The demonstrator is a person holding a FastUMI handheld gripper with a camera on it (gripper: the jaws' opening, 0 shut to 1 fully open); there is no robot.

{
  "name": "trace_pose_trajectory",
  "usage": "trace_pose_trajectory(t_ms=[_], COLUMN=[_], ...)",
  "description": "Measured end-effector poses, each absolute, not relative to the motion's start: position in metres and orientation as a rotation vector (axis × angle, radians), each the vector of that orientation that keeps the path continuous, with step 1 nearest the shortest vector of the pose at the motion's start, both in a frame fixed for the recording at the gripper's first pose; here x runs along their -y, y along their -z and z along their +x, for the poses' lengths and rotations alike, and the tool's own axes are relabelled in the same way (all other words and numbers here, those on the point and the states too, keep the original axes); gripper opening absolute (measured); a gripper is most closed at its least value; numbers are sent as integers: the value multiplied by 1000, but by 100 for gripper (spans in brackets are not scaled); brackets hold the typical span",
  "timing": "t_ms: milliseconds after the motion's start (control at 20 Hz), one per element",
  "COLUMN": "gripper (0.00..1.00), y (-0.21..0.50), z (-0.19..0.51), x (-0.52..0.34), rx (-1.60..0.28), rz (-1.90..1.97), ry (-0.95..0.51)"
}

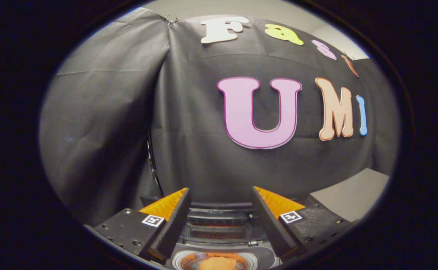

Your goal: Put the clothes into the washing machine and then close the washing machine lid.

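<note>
My gripper [220, 189] is open, its two fingers spread wide with nothing between them. Low down between the fingers I look onto a small grey washing machine [219, 240]. Its round white-rimmed opening [183, 258] shows at the very bottom, with an orange piece of clothing [219, 263] inside it. Just beyond the opening stands a dark ribbed part [219, 219], which may be the raised lid; I cannot tell for sure. The fingers flank the machine without touching it.
The black cloth wall [204, 157] hangs close ahead, beyond the fingertips, and folds round to the left [102, 123]. A pale grey table surface [354, 195] shows to the right of the right finger. A thin dark cable [153, 168] runs down the wall's corner.
</note>
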State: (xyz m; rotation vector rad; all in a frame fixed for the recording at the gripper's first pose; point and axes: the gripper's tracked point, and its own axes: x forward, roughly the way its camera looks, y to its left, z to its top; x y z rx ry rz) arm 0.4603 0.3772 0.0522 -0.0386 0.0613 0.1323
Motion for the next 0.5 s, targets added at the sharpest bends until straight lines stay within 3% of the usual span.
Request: trace_pose_trajectory(t_ms=[250,500], gripper=[97,97], y=[-67,-54], z=[501,535], x=[-407,-406], rx=[41,49], rz=[16,72], ry=[-167,-111])
